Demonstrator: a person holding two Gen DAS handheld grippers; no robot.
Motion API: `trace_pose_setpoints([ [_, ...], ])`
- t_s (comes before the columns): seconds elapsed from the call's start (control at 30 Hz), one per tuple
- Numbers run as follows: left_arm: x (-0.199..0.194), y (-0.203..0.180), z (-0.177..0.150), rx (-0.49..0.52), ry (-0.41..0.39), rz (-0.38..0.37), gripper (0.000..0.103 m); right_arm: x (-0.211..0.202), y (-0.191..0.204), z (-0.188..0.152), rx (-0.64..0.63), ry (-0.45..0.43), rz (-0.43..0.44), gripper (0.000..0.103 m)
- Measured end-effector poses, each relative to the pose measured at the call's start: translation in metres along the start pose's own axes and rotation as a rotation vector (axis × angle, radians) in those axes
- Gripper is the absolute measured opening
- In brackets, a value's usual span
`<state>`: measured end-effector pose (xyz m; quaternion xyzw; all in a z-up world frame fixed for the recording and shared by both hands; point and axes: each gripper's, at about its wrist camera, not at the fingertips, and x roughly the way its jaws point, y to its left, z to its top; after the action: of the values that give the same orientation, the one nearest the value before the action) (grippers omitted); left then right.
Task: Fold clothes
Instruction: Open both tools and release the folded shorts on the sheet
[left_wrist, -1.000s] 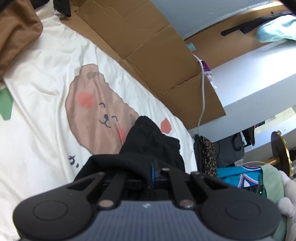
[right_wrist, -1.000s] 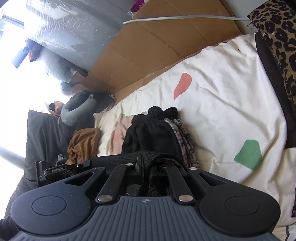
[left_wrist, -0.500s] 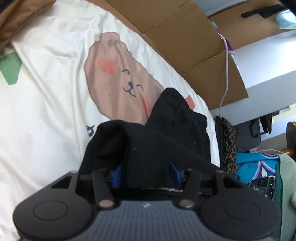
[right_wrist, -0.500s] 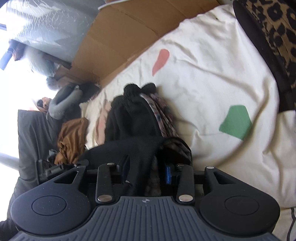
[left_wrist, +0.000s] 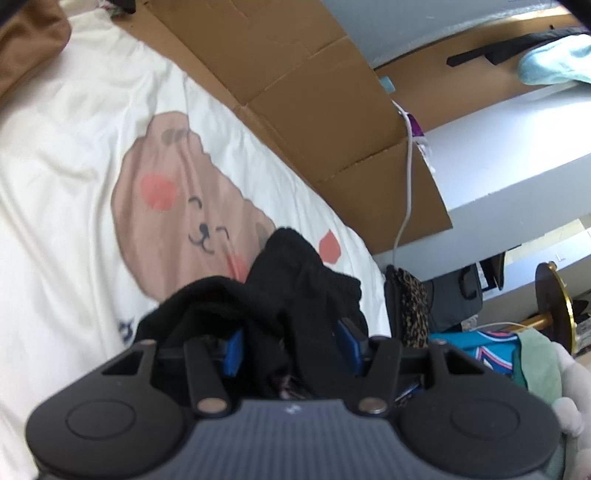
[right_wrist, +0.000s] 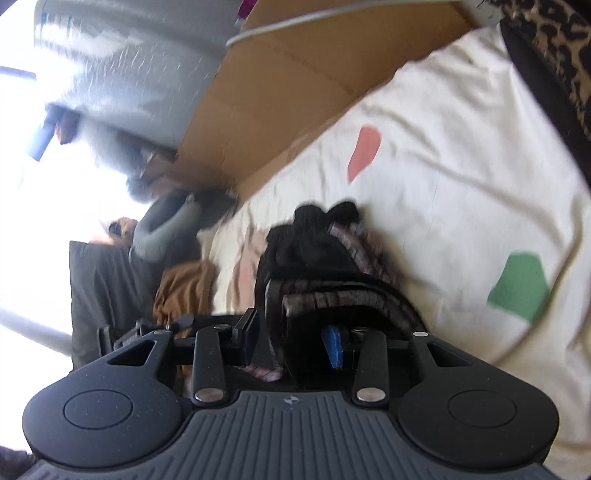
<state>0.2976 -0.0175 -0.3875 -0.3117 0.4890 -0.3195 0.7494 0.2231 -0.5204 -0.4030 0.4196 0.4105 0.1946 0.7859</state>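
Cream bedding (left_wrist: 74, 155) underlies my view. Left gripper (left_wrist: 290, 345) and right gripper (right_wrist: 291, 343) both stand with fingers apart, the black garment (left_wrist: 295, 273) bunched between and just beyond them; cardboard (left_wrist: 295, 74) farther off.

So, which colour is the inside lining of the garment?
Striped pink-grey lining, against the black garment; clearest in the right wrist view.

you've got 1 black garment (left_wrist: 295, 280) w/ striped grey-pink lining (right_wrist: 332, 291) | bunched, partly folded over itself | lies on cream printed bedsheet (left_wrist: 74, 184) | near edge draped btwn gripper fingers
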Motion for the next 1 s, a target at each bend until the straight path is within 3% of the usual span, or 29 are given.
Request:
trace_pose_setpoints([
  [0.47, 0.003, 0.002, 0.024, 0.038, -0.099, 0.038, 0.055, -0.004, -0.013, 0.02, 0.002, -0.094, -0.123, 0.041],
  [0.63, 0.006, 0.0, 0.02, 0.119, -0.08, 0.137, 0.055, -0.004, -0.013, 0.018, -0.047, -0.113, -0.207, 0.041],
  [0.8, 0.016, 0.001, 0.016, 0.218, -0.066, 0.282, 0.055, 0.001, -0.017, 0.017, -0.091, -0.109, -0.288, 0.041],
  [1.0, 0.034, 0.006, 0.018, 0.249, -0.062, 0.329, 0.053, 0.016, -0.024, 0.017, -0.096, -0.093, -0.31, 0.041],
])
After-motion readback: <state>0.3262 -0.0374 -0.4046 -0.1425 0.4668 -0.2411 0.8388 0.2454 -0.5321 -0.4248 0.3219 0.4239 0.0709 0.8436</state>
